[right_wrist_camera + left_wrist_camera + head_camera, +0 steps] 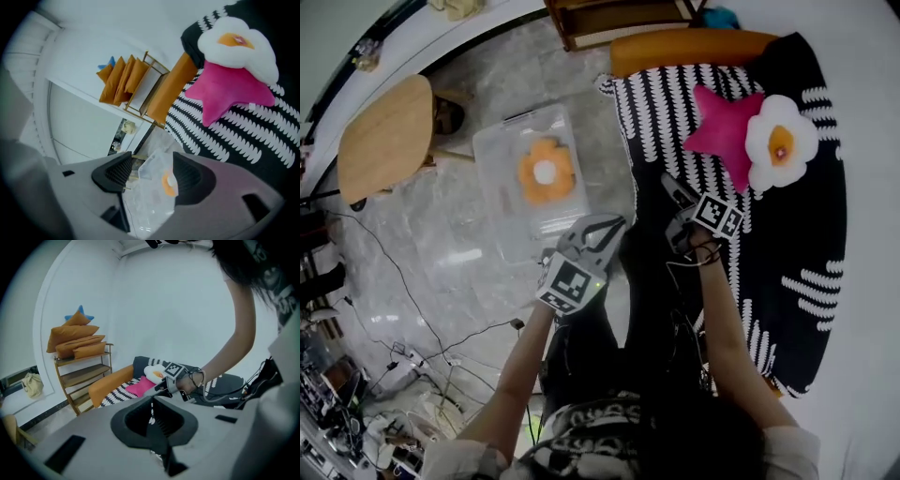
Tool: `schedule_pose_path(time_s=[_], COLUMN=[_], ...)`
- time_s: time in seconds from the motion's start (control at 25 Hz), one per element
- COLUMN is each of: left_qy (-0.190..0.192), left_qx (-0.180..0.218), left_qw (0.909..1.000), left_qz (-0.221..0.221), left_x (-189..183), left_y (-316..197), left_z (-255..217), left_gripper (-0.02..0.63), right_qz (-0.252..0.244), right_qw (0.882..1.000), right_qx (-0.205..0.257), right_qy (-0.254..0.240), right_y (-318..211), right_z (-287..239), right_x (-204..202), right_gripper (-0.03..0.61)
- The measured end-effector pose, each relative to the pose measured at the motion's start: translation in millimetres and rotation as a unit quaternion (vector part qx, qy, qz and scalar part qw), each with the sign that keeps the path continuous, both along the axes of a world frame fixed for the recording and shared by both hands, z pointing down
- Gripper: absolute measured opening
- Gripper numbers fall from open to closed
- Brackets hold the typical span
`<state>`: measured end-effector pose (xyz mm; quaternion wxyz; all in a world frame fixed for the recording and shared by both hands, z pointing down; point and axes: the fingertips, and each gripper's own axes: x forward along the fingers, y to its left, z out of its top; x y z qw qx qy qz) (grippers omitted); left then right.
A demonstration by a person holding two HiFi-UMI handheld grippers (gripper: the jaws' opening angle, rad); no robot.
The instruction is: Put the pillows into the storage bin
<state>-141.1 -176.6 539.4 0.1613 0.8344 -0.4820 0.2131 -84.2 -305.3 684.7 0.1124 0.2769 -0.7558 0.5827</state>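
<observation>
A clear storage bin (511, 159) stands on the floor with an orange flower pillow (546, 171) lying in it. A pink star pillow (720, 127) and a white egg-flower pillow (780, 141) lie side by side on the black-and-white striped blanket (787, 281). My left gripper (605, 228) hovers just beside the bin's near corner, jaws together with nothing in them. My right gripper (675, 202) is at the blanket's left edge, short of the star pillow, open and empty. Between its jaws (150, 176) I see the bin (150, 206) and orange pillow (168, 183).
An orange bolster (689, 47) lies along the blanket's far edge. A wooden shelf (140, 89) stacked with orange cushions (75, 341) stands beyond it. A round wooden table (384, 136) is left of the bin. Cables (412, 309) trail over the floor at lower left.
</observation>
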Motion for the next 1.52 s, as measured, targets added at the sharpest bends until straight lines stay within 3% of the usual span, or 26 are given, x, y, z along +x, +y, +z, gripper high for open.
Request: schedule_pose_path(time_s=[0.24,0.6,0.76,0.88,1.0,1.08,1.24,1.52], left_qy=[0.029,-0.004,-0.006,0.001,0.007,0.007,0.005,0.006], left_qx=[-0.014,-0.051,-0.054,-0.06,-0.064,-0.067,-0.072,-0.07], left_qw=[0.9993,0.9987,0.9983,0.9976,0.9971,0.9969,0.9966,0.9962], left_qz=[-0.018,-0.003,-0.018,-0.034,-0.04,-0.04,-0.039,-0.05], left_x=[50.9,55.5,46.3,40.6,39.9,39.3,28.1,5.2], left_y=[-75.9,-134.6,-152.7,-155.7,-153.9,-148.9,-129.8,-94.7], left_z=[23.6,84.3,101.5,103.4,107.2,109.9,107.0,94.6], left_gripper=[0.011,0.011,0.011,0.011,0.011,0.011,0.011,0.011], right_qz=[0.111,0.182,0.254,0.297,0.282,0.266,0.229,0.221], right_qw=[0.992,0.977,0.955,0.939,0.946,0.953,0.961,0.958], right_qx=[-0.061,-0.113,-0.15,-0.172,-0.153,-0.145,-0.156,-0.167], right_qy=[-0.021,-0.017,-0.016,-0.026,-0.032,-0.029,-0.021,-0.074], right_y=[-77.9,-133.1,-149.0,-154.4,-165.8,-172.8,-175.7,-149.7], right_z=[64.0,165.0,206.9,222.0,222.7,222.2,211.3,155.5], right_x=[58.3,73.7,84.5,90.8,85.8,81.6,72.8,83.2], right_gripper=[0.284,0.343,0.398,0.4,0.384,0.318,0.245,0.189])
